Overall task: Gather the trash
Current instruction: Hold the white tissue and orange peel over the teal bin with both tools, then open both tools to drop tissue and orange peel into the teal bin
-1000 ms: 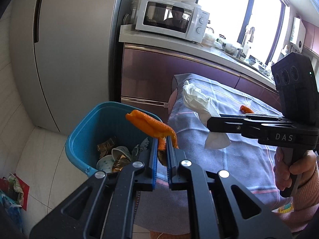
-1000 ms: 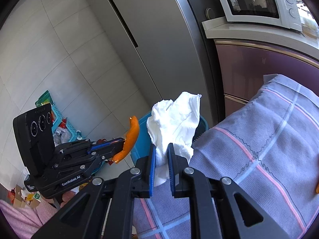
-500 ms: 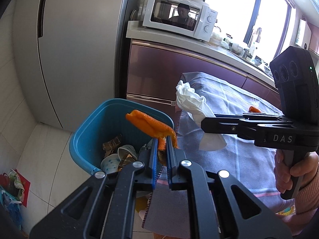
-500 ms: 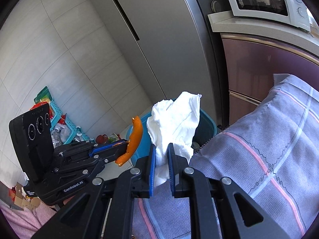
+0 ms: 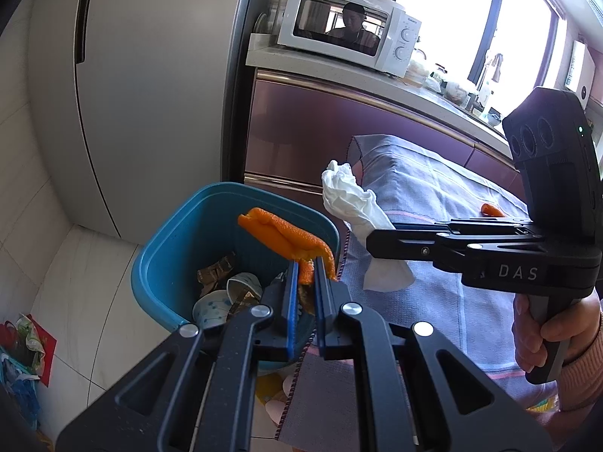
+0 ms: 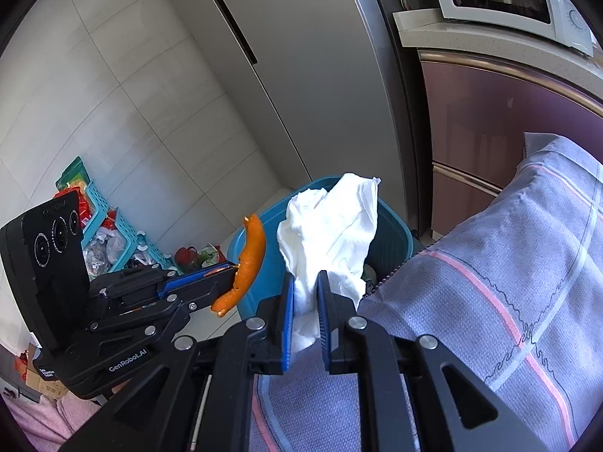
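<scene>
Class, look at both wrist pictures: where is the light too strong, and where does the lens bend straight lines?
Left wrist view: the window is blown out white, and the microwave door mirrors a seated person. Right wrist view: no glare, even light; the fridge edges bow, and the corners are dark. Both views: the orange peel and tissue are sharp.

Blue bin [image 5: 169,248] mouth open ahead of and below both jaws; cups and wrappers [image 5: 226,290] only at the bottom. Cloth-covered counter [image 6: 490,282] edge crowds bin's right rim. Fridge [image 5: 150,94] and cabinet [image 5: 320,132] wall off beyond.
</scene>
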Demonstrator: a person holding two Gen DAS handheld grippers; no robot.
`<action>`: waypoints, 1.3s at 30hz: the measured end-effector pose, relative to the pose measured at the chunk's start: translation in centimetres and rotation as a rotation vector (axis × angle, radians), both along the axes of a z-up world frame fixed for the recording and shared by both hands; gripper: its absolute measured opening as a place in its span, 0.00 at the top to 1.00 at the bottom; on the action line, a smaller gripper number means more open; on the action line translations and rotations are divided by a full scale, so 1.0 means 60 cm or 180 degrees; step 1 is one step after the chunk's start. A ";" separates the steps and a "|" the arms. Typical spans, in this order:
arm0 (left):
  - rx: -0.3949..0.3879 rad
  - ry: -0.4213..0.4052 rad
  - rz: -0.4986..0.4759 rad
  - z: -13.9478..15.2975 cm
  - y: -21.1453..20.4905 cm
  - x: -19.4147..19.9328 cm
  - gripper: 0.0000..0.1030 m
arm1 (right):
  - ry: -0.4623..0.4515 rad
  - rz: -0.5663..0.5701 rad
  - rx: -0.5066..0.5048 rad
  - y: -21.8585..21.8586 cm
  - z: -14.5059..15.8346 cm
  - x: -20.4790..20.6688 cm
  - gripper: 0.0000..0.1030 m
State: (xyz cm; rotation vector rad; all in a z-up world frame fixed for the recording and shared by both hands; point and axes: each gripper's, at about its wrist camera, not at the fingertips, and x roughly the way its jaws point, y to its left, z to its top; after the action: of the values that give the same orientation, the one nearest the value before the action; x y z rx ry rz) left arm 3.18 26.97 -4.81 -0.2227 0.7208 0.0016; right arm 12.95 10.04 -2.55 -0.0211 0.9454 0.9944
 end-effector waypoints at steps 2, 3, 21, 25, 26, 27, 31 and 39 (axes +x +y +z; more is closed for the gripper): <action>-0.0013 0.0021 0.0012 -0.004 0.001 0.004 0.92 | -0.0007 0.0001 -0.0025 0.005 -0.001 0.000 0.89; -0.0012 0.0032 0.0020 -0.007 0.002 0.006 0.92 | -0.0004 0.0001 -0.0040 0.008 -0.002 0.001 0.89; -0.0052 0.0155 0.0099 -0.035 0.016 0.033 0.92 | 0.0061 0.0003 -0.0227 0.046 -0.025 0.013 0.89; -0.0069 0.0174 0.0123 -0.041 0.021 0.039 0.92 | 0.0059 0.0004 -0.0273 0.057 -0.025 0.015 0.89; -0.0076 0.0182 0.0130 -0.043 0.022 0.040 0.92 | 0.0064 0.0003 -0.0285 0.059 -0.026 0.017 0.89; -0.0088 0.0192 0.0142 -0.046 0.024 0.041 0.92 | 0.0065 -0.0002 -0.0304 0.061 -0.027 0.018 0.89; -0.0112 0.0229 0.0169 -0.054 0.029 0.047 0.92 | 0.0075 0.0006 -0.0391 0.074 -0.033 0.024 0.87; -0.0182 0.0306 0.0202 -0.073 0.043 0.061 0.92 | 0.0088 -0.0008 -0.0540 0.101 -0.047 0.036 0.86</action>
State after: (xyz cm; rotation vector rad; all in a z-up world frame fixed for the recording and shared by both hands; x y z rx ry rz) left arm 6.85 29.52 -9.19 -0.3015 0.8098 0.0525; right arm 15.08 16.09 -5.36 -0.1486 1.0527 0.9121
